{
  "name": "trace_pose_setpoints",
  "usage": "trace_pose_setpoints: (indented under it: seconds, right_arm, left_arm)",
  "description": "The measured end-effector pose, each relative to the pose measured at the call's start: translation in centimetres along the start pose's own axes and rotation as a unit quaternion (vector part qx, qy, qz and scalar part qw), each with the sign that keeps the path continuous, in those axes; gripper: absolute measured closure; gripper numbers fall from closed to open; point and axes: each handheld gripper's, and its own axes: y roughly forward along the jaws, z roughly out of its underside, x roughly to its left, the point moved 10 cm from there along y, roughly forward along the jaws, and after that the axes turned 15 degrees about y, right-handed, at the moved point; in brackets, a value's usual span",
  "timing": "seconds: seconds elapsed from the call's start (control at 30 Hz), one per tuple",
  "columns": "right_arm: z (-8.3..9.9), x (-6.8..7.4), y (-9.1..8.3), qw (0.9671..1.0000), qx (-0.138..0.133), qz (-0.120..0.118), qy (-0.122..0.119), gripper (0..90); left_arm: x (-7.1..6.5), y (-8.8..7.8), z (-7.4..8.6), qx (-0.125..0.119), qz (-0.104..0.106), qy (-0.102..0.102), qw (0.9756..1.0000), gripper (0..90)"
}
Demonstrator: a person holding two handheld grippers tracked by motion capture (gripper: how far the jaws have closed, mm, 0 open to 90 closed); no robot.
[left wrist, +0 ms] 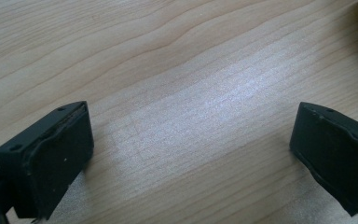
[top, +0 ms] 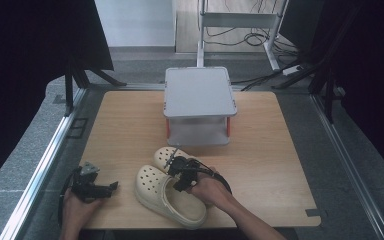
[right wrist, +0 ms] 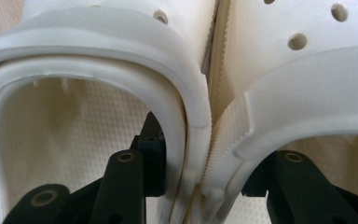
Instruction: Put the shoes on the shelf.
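1. A pair of cream clogs [top: 167,187] lies side by side on the near middle of the wooden table [top: 260,160], toes pointing away from the person and to the left, the two shoes touching along their inner sides.
2. In the right gripper view the seam where the left-hand clog [right wrist: 98,93] meets the right-hand clog [right wrist: 298,84] runs up the middle, with round vent holes showing in both uppers.
3. The right gripper [top: 182,172] sits over the openings of the two shoes, held by the right hand [top: 211,191]. One black jaw reaches down inside each clog, so the two adjoining inner walls are pinched between them (a grasp on both shoes at once).
4. The left gripper [top: 92,187] rests on the table near its left front corner, well apart from the clogs, with the left hand [top: 75,207] behind it. Its jaws are spread wide, released, with bare wood grain between them in its own view [left wrist: 191,154].
5. Farther back, a grey tray-topped stand [top: 199,92] with red-orange corner posts stands on the far middle of the table, apart from the clogs.
6. Beyond the table, cables [top: 252,37] lie on the floor around a metal frame.
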Motion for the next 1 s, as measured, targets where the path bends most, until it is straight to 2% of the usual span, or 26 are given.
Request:
trace_pose_setpoints:
  seconds: [0.03, 0.17, 0.33, 0.73, 1.0]
  right_arm:
    - [0.0, 0.1, 0.0, 1.0000, 0.000, -0.001, -0.008, 61.7]
    - [0.0, 0.2, 0.0, 0.9999, 0.007, 0.006, -0.006, 63.2]
    - [0.3, 0.3, -0.3, 0.9999, 0.012, -0.001, -0.001, 64.0]
    - [1.1, 0.5, -1.6, 0.9997, 0.021, -0.006, -0.008, 64.6]
    - [1.2, 0.3, -3.4, 0.9997, 0.017, -0.014, 0.007, 64.6]
  left_arm:
    - [0.0, 0.0, 0.0, 0.000, 0.000, 0.000, 1.0000, 0.0]
    - [0.0, 0.0, 0.0, 0.000, 0.000, 0.000, 1.0000, 0.0]
    - [0.0, 0.0, 0.0, 0.000, 0.000, 0.000, 1.0000, 0.0]
    - [0.0, 0.0, 0.0, 0.000, 0.000, 0.000, 1.0000, 0.0]
    - [0.0, 0.0, 0.0, 0.000, 0.001, 0.000, 1.0000, 0.0]
